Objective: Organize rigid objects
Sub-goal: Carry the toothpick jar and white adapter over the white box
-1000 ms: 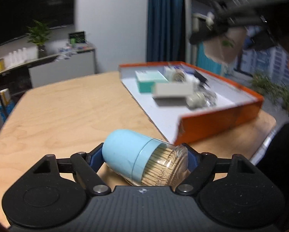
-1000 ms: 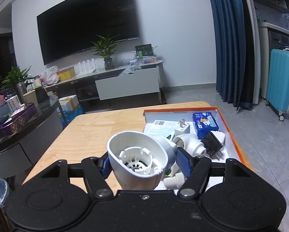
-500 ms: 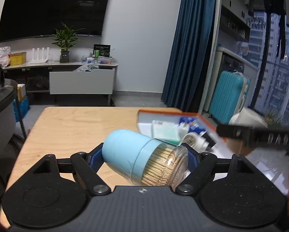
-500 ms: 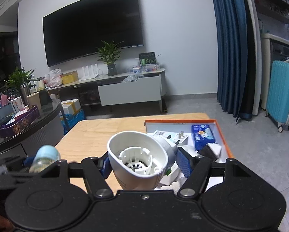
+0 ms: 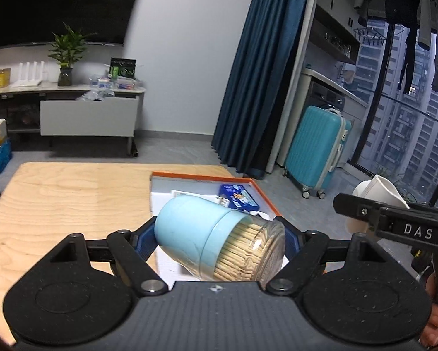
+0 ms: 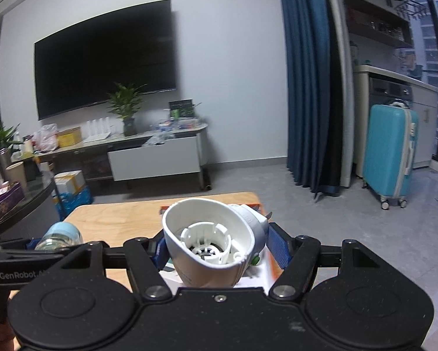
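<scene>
My left gripper [image 5: 219,242] is shut on a toothpick jar [image 5: 219,239] with a light blue cap and a clear body, held on its side above the wooden table [image 5: 66,199]. The jar also shows in the right wrist view [image 6: 59,235]. My right gripper [image 6: 219,248] is shut on a white plastic plug-in device [image 6: 210,239], its hollow end facing the camera; the device also shows in the left wrist view [image 5: 380,190]. An orange-rimmed white tray [image 5: 260,188] lies below, holding a blue packet [image 5: 238,196] and other small items.
The tray's orange rim [image 6: 254,205] peeks out behind the device in the right wrist view. A teal suitcase [image 6: 390,152] and blue curtains [image 6: 309,87] stand at the right. A TV cabinet [image 6: 154,158] stands behind the table.
Both grippers have risen and drawn back from the tray, still holding their objects. The left view has swung from facing the tray's side to facing the room.
</scene>
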Demonstrator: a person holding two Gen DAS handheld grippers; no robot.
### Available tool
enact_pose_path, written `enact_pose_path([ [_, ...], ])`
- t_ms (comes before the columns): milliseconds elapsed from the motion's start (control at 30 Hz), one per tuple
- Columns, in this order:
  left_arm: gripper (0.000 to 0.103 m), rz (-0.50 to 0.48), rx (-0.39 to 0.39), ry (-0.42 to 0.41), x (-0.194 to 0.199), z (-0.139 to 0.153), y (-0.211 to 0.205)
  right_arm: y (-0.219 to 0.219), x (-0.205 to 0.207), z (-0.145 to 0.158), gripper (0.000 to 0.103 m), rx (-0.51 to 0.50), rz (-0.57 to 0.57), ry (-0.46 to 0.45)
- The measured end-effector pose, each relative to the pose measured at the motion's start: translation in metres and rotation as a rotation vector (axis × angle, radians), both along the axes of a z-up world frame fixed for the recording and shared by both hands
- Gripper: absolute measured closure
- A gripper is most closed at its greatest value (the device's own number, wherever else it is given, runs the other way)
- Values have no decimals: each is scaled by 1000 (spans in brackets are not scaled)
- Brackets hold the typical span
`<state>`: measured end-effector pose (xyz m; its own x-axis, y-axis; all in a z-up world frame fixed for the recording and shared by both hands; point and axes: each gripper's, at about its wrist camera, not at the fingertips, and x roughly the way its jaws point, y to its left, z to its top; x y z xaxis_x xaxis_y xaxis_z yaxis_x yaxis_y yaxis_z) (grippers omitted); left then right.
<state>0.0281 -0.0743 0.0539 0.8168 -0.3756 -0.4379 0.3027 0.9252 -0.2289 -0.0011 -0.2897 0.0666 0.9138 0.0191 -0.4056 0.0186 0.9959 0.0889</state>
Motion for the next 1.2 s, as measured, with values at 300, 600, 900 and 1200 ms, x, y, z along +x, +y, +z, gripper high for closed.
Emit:
enact_pose_path([
  [300, 20, -36, 25, 24, 12, -3, -15, -11, 12, -3, 23, 0, 0, 9],
  [600, 20, -34, 58, 65, 25, -7, -22, -12, 35, -9, 23, 10, 12, 40],
  [900, 20, -54, 80, 97, 36, -13, -29, -16, 52, -13, 23, 11, 15, 70],
  [1200, 20, -64, 89, 127, 44, -19, -32, -17, 67, -18, 23, 8, 19, 98],
])
